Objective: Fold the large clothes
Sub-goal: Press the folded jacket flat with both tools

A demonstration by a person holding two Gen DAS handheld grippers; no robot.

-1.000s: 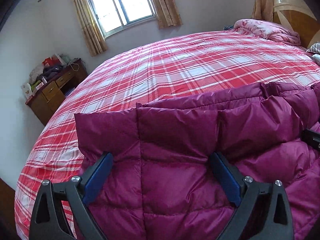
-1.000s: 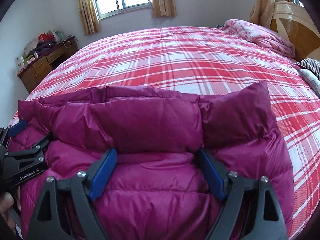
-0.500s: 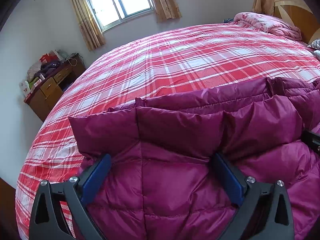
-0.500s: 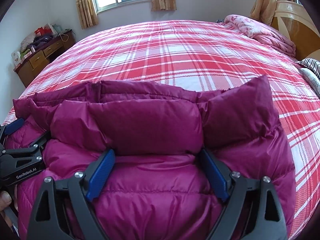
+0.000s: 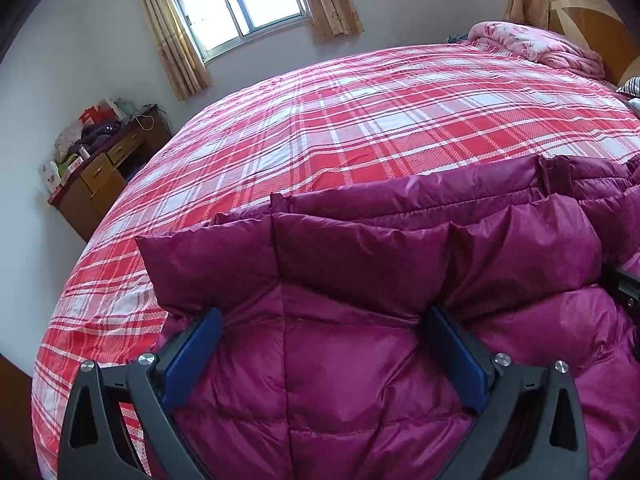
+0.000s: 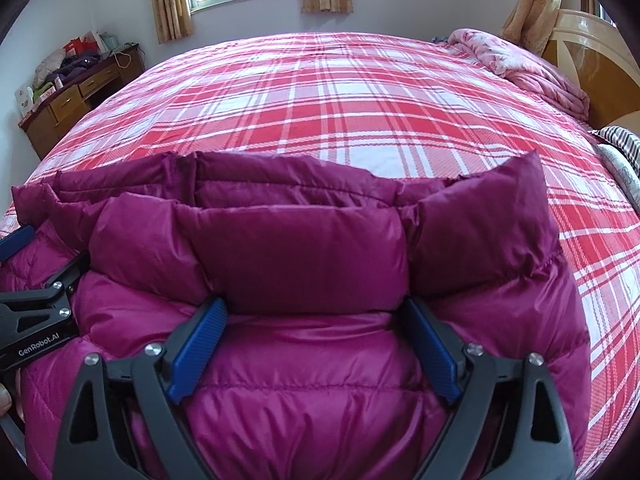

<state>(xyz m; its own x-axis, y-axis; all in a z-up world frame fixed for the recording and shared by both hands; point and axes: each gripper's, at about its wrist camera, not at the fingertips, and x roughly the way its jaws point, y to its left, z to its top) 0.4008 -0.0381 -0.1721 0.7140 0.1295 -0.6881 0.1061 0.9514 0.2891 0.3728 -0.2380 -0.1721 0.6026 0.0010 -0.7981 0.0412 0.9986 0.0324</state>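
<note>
A magenta quilted down jacket point(image 5: 360, 272) lies on the red plaid bed point(image 5: 380, 120), its near part folded over itself with the edge standing up. My left gripper point(image 5: 320, 320) has wide-open jaws; the blue pads point(image 5: 192, 356) press into the puffy fabric near the jacket's left end. In the right wrist view the jacket point(image 6: 304, 256) fills the foreground. My right gripper point(image 6: 316, 312) is also wide open, its pads point(image 6: 200, 344) sunk in the fabric near the right end. The left gripper's body point(image 6: 36, 316) shows at the left edge.
A wooden dresser point(image 5: 96, 176) with clutter stands at the far left by the wall. A pink blanket point(image 5: 536, 44) is bunched by the headboard point(image 6: 588, 52) at the far right. A striped pillow point(image 6: 620, 140) lies at the right edge. A curtained window point(image 5: 236, 0) is behind the bed.
Both grippers have pushed forward and down a little with the folded jacket edge, which now sits lower over the layer beneath. The jaws have stayed wide.
</note>
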